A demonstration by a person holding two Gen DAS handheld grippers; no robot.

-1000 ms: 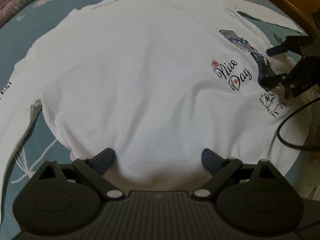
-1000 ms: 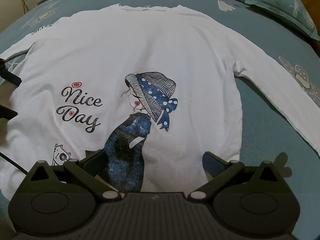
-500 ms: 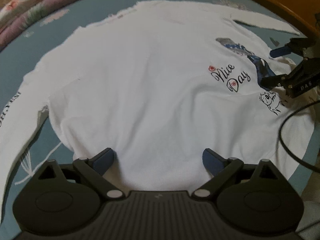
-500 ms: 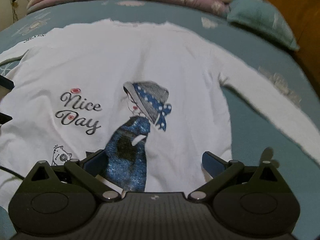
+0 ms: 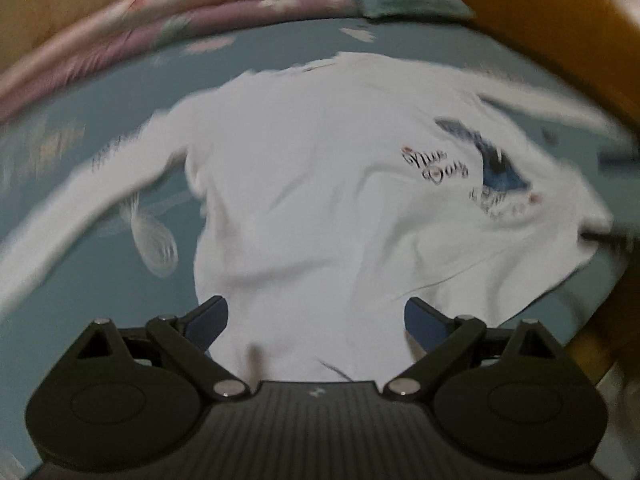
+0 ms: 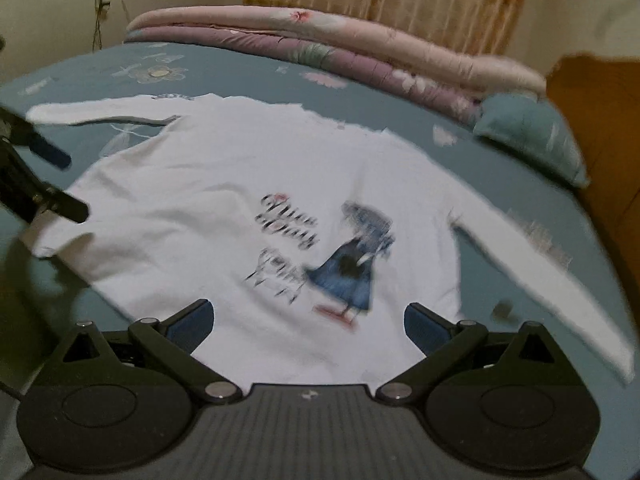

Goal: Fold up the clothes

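White long-sleeved cotton shirt with blue girl print (image 6: 280, 208): spread flat on teal floral bedsheet (image 6: 520, 208), long axis 6 to 12 o'clock, hem nearest. Left gripper (image 5: 316, 320) and right gripper (image 6: 306, 322): released, straddling hem. Equally near; grasp hem, fold toward 12 o'clock.

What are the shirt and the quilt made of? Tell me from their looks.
Shirt: probably a soft matte cotton-type knit; it lies limp, creases gently and shows no sheen, with a flat printed picture. The blur hides the weave.
Quilt: apparently padded fabric with a floral print; the folded layers look puffy and stitched into channels. Its fibre cannot be told.
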